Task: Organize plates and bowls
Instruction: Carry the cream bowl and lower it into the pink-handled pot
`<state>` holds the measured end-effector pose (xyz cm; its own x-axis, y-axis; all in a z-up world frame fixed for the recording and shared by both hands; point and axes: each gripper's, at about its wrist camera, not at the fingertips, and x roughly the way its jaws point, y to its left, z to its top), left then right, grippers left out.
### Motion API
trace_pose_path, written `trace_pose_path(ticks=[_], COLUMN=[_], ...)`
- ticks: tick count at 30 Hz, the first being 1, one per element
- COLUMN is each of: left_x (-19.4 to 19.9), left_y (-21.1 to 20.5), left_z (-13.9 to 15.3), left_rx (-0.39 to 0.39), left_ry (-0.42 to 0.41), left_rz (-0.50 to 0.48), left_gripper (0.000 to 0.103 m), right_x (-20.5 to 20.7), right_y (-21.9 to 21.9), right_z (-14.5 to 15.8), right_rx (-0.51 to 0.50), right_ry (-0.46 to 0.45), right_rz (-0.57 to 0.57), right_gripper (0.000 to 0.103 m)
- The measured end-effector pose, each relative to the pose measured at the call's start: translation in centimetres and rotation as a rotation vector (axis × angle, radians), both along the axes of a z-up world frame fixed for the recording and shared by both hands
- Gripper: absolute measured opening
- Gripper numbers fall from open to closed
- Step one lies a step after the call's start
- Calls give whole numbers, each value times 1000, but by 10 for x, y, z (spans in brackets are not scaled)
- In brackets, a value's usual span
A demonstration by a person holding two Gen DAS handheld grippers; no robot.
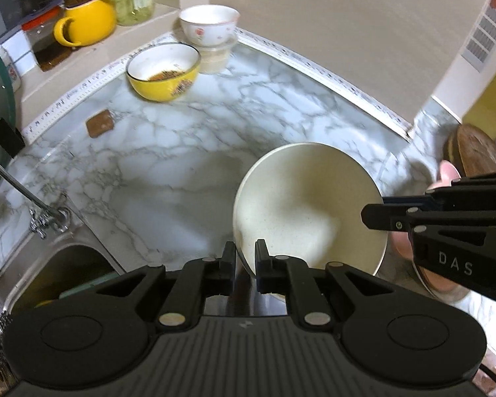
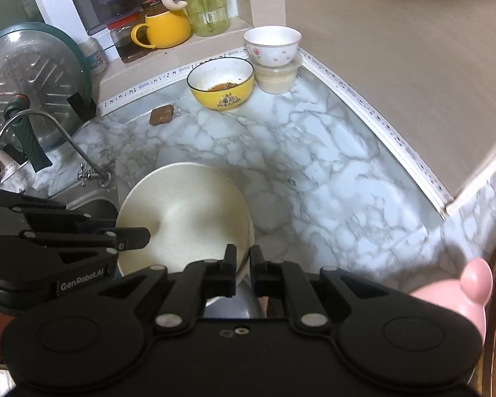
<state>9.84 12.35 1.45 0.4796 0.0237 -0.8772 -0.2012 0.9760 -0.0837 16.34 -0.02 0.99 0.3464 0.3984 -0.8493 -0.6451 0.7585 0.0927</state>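
Note:
A cream bowl (image 1: 309, 208) is held over the marble counter (image 1: 182, 152) by both grippers, one on each side of its rim. My left gripper (image 1: 244, 264) is shut on its near-left rim. My right gripper (image 2: 243, 268) is shut on its right rim, and the bowl also shows in the right wrist view (image 2: 185, 218). A dirty yellow bowl (image 1: 163, 71) stands at the back of the counter. A white flowered bowl (image 1: 210, 24) sits on a plastic tub (image 1: 216, 58) behind it.
A sink (image 1: 69, 268) and tap (image 1: 20, 185) lie at the left. A brown pad (image 1: 99, 123) lies on the counter. A yellow mug (image 1: 86, 21) and jars stand on the ledge. A pink dish (image 2: 459, 292) and wooden board (image 1: 479, 149) are at the right. A pan lid (image 2: 33, 82) leans at the left.

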Motion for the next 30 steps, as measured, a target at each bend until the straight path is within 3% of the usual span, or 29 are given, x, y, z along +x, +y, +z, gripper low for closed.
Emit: trace_pose_path(ticks=[18, 30], left_x=[-27, -23], left_y=[-24, -29], left_z=[-30, -46], left_rx=[-35, -4], left_ry=[95, 115], left_rz=[-45, -58], left_gripper=[10, 10], right_x=[-30, -29], right_y=[-36, -37], right_z=[-26, -46], right_rx=[8, -11], right_ry=[100, 135], right_rz=[-33, -52], right_gripper=[9, 9])
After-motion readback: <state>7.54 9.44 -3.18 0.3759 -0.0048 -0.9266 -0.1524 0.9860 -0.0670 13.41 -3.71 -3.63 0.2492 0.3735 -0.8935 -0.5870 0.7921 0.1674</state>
